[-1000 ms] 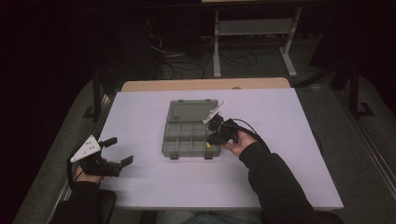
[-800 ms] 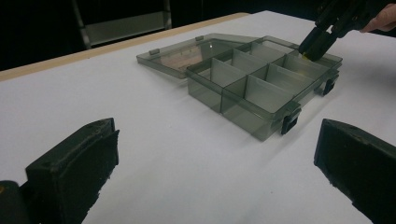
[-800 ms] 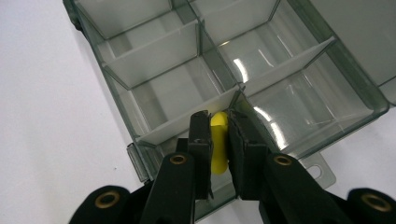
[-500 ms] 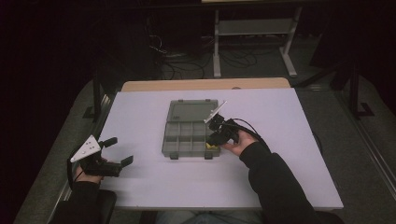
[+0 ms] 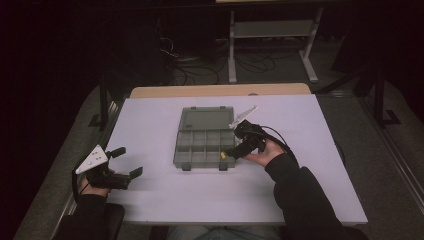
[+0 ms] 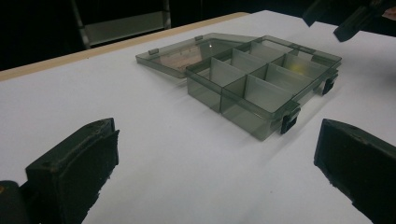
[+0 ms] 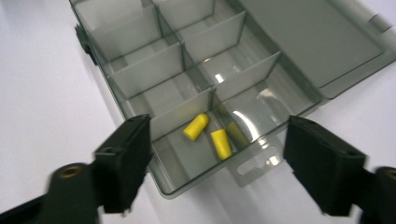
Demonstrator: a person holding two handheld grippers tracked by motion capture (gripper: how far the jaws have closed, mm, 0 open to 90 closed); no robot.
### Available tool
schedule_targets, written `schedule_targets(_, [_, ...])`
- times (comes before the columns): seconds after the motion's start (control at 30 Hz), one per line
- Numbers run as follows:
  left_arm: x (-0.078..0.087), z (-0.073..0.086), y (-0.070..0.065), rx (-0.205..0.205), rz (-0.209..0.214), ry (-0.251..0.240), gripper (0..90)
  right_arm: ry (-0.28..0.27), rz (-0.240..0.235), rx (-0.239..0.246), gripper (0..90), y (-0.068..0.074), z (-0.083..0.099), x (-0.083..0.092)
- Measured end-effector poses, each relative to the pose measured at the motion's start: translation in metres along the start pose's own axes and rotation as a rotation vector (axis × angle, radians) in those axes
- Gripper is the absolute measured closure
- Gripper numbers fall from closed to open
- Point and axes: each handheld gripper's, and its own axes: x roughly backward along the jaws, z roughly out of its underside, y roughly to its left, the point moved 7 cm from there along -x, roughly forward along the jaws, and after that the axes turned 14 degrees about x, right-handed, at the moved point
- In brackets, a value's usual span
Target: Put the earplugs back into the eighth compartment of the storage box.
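A smoky grey compartment box point(image 5: 200, 164) lies open mid-table, its lid flat behind it. Two yellow earplugs point(image 7: 196, 126) point(image 7: 221, 143) lie loose in its near right corner compartment, seen as a yellow speck point(image 5: 222, 155) from above. My right gripper point(image 5: 235, 144) hovers just over that corner. Its jaws have just been opening and now stand open point(image 7: 215, 140), wide apart above the earplugs and touching nothing. My left gripper point(image 5: 127, 162) rests open at the table's left front edge, facing the box point(image 6: 243, 116) with nothing between its jaws point(image 6: 219, 144).
The box sits on a white tabletop point(image 5: 300, 190) with a wooden strip point(image 5: 220, 90) along the far edge. Behind it are a metal stand point(image 5: 272, 30) and floor cables point(image 5: 190, 62). The right gripper's cable point(image 5: 280, 137) loops over the table.
The right gripper's jaws have spread apart and the hand has lifted slightly off the box's corner. The left hand has stayed put.
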Motion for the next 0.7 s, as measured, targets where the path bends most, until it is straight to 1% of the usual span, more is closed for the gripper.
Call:
schedule_targets(0.03, [0.0, 0.0, 0.0, 0.0, 0.0, 0.0, 0.0, -0.019, 0.007, -0.001, 13.6, -0.001, 0.0, 0.005])
schedule_targets(0.07, [0.0, 0.0, 0.0, 0.0, 0.0, 0.0, 0.0, -0.019, 0.007, -0.001, 13.6, -0.001, 0.0, 0.005])
schedule_targets(0.1, [0.0, 0.0, 0.0, 0.0, 0.0, 0.0, 0.0, -0.036, 0.008, -0.003, 12.5, -0.001, 0.0, 0.01])
schedule_targets(0.2, [0.0, 0.0, 0.0, 0.0, 0.0, 0.0, 0.0, -0.046, 0.011, -0.001, 10.6, -0.002, 0.001, 0.014])
schedule_targets(0.27, [0.0, 0.0, 0.0, 0.0, 0.0, -0.001, 0.0, -0.058, 0.003, -0.003, 5.2, -0.001, 0.003, 0.018])
schedule_targets(0.3, [0.0, 0.0, 0.0, 0.0, 0.0, 0.0, 0.0, -0.058, 0.003, -0.003, 5.2, -0.001, 0.003, 0.018])
schedule_targets(0.33, [0.0, 0.0, 0.0, 0.0, 0.0, 0.0, 0.0, -0.062, 0.003, -0.005, 2.5, -0.002, 0.005, 0.02])
schedule_targets(0.43, [0.0, 0.0, 0.0, 0.001, -0.001, -0.001, 0.0, -0.071, 0.01, -0.018, 0.0, -0.003, 0.008, 0.024])
schedule_targets(0.57, [0.0, 0.0, 0.0, 0.001, 0.0, -0.001, 0.0, -0.092, 0.017, -0.031, 0.0, -0.004, 0.011, 0.029])
schedule_targets(0.63, [0.0, 0.0, 0.0, 0.001, 0.0, -0.001, 0.0, -0.11, 0.033, -0.047, 0.0, -0.006, 0.016, 0.035])
schedule_targets(0.7, [0.0, 0.0, 0.0, 0.001, 0.0, -0.001, 0.0, -0.117, 0.041, -0.05, 0.0, -0.007, 0.018, 0.038])
